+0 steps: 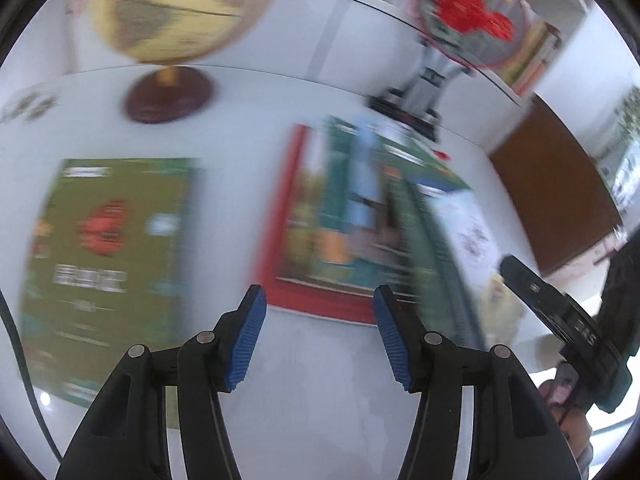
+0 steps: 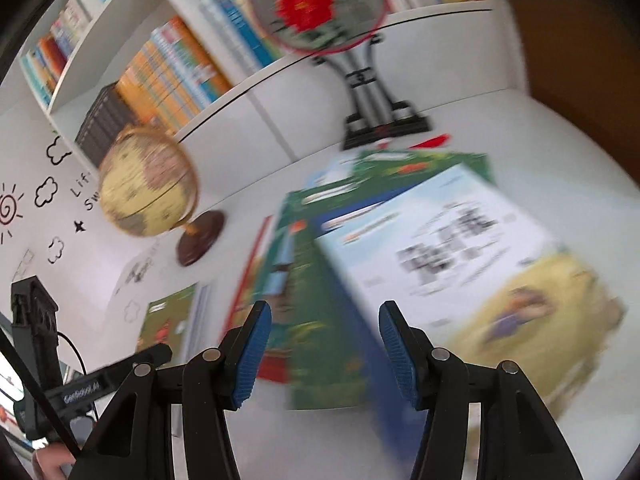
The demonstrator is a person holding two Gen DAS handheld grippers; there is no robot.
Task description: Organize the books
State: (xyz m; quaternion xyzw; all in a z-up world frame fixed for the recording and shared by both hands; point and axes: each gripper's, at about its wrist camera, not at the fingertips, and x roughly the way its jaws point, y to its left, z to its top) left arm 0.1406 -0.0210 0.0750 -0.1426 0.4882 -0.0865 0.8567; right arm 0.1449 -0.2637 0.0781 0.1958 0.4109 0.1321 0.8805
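The stack of books point(image 2: 400, 248) is seen beyond the right gripper point(image 2: 325, 354), whose jaws stand apart and empty; the left gripper point(image 1: 320, 336) likewise gapes above the tabletop point(image 1: 312, 380).

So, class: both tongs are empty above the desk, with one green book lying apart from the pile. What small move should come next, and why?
Probably bring the left tongs down toward the lone green book. It lies flat and apart on the white desk, left of the overlapping pile, and both the left and right tongs stand open, holding nothing.
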